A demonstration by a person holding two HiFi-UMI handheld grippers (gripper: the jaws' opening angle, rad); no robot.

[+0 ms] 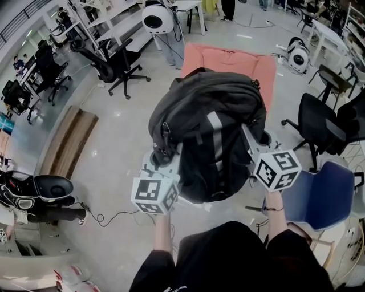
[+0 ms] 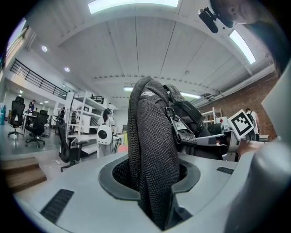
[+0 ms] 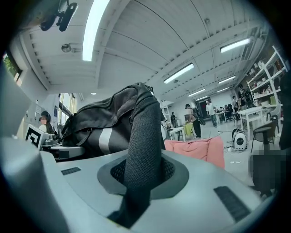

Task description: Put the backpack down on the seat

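Observation:
A black backpack [image 1: 208, 131] with a grey stripe hangs in the air between my two grippers, just in front of a pink cushioned seat [image 1: 228, 60]. My left gripper [image 1: 162, 165] is at the bag's lower left, shut on a mesh shoulder strap [image 2: 152, 150] that rises between its jaws. On the bag's right side, my right gripper [image 1: 259, 145] is shut on the other strap [image 3: 143, 145]. In the head view the bag hides both sets of fingertips. The pink seat [image 3: 195, 149] shows just beyond the bag in the right gripper view.
A blue chair [image 1: 319, 194] stands close at my right, with black office chairs [image 1: 319, 122] behind it. Another black chair [image 1: 122, 65] and a wooden platform [image 1: 68, 140] are to the left. White round machines [image 1: 158, 17] stand at the back. A cable [image 1: 108, 217] lies on the floor.

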